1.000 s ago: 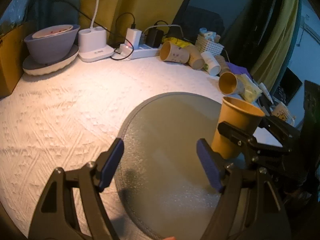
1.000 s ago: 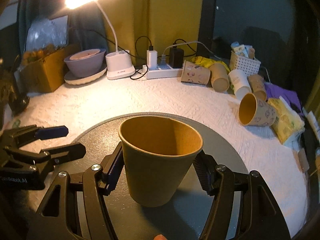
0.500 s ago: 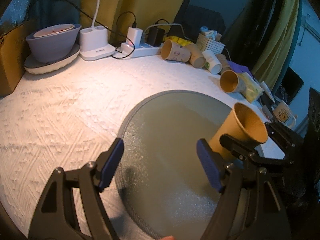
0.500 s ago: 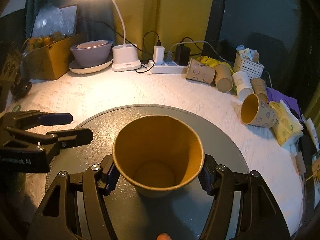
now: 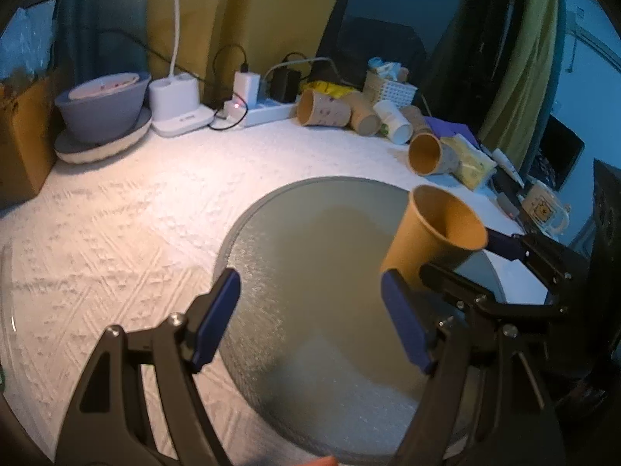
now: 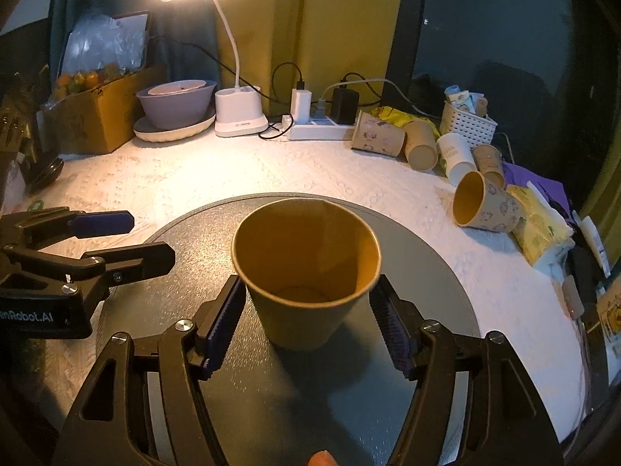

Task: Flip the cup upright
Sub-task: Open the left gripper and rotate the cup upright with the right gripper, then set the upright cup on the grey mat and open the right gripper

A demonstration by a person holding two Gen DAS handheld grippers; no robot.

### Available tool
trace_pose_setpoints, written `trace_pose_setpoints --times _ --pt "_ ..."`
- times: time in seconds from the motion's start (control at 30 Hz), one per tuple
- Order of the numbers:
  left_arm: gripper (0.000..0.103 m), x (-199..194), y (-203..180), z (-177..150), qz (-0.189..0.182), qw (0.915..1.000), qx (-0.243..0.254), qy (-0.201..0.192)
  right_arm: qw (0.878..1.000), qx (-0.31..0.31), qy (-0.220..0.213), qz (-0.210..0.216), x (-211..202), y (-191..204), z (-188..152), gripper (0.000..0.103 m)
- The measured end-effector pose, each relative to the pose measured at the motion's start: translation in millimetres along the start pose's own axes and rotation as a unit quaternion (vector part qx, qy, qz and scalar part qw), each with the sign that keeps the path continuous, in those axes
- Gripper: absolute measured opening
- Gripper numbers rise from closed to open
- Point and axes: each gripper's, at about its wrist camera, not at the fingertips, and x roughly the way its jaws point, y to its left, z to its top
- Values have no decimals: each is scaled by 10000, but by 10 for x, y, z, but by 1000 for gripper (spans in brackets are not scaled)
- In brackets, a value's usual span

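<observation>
The right claw [image 6: 306, 326] gripped the brown paper cup [image 6: 306, 272] between its two pads, mouth up and tilted slightly, over the round grey mat [image 6: 427, 256] on the bench [image 6: 194, 178]; whether the cup's base touched the mat could not be told. The left claw [image 5: 310, 318] hung spread wide with nothing between its fingers, over the mat's left side. Spare cups [image 6: 485, 206] lay on their sides near a white basket [image 6: 469, 124] at the back right, well apart from the mat.
</observation>
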Motion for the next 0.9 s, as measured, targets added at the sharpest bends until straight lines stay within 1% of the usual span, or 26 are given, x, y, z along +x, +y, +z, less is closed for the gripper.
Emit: trace_pose_setpoints --times 0.17,0.27,0.3,0.57,0.9 --pt "77 -138 -95 -60 -7 9999 79 -103 10000 49 -62 -11 -151 -3 -76 72" --pt "86 -234 -133 -90 -19 9998 97 -188 9999 72 -68 -29 -216 0 -122 72" --pt "87 -278 -147 -100 -43 9997 95 -235 9999 88 -71 -27 -247 4 -142 72" --pt "87 -582 -286 -179 -186 9983 281 -478 9998 137 -170 -40 -478 62 -247 73" --pt "88 -979 -495 -290 -290 9945 545 -841 9987 276 -345 -236 -851 17 -356 73"
